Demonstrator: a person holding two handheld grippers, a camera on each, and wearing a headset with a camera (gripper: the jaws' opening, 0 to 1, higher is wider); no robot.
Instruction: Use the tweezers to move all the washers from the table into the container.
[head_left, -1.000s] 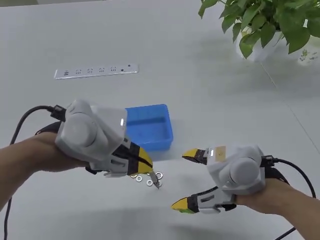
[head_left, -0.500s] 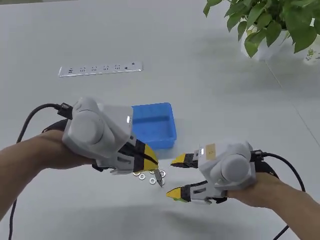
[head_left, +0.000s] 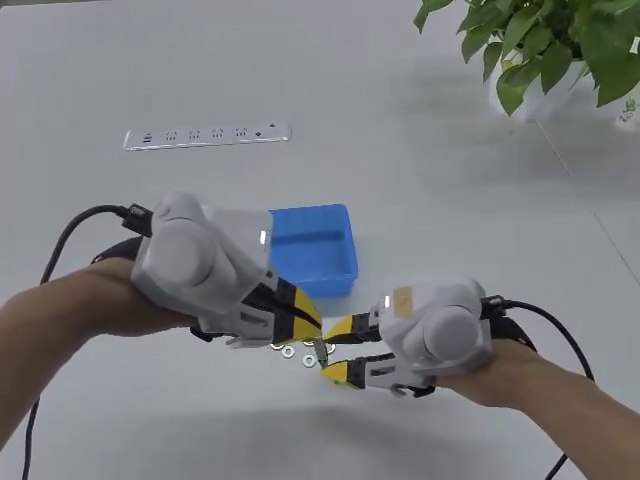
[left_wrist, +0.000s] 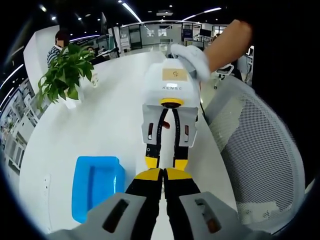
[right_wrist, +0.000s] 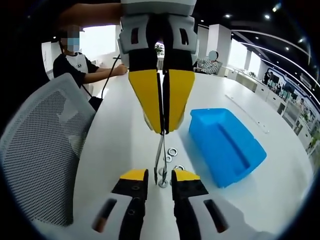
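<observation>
The left gripper (head_left: 303, 322) has a pale grey plastic body, and its jaws are yellow with black backs. The right gripper (head_left: 337, 350) has the same colours, plus a tan label on top. Between the left jaws, the thin metal tweezers (right_wrist: 160, 150) are silver. At their tips, the small ring washers (right_wrist: 172, 151) are shiny silver-grey. Beyond the tips, the rectangular plastic container (head_left: 315, 250) is bright blue against the plain off-white table (head_left: 420, 180).

Left claw (head_left: 308, 322) pinched, facing half-open right claw (head_left: 334, 350).
</observation>
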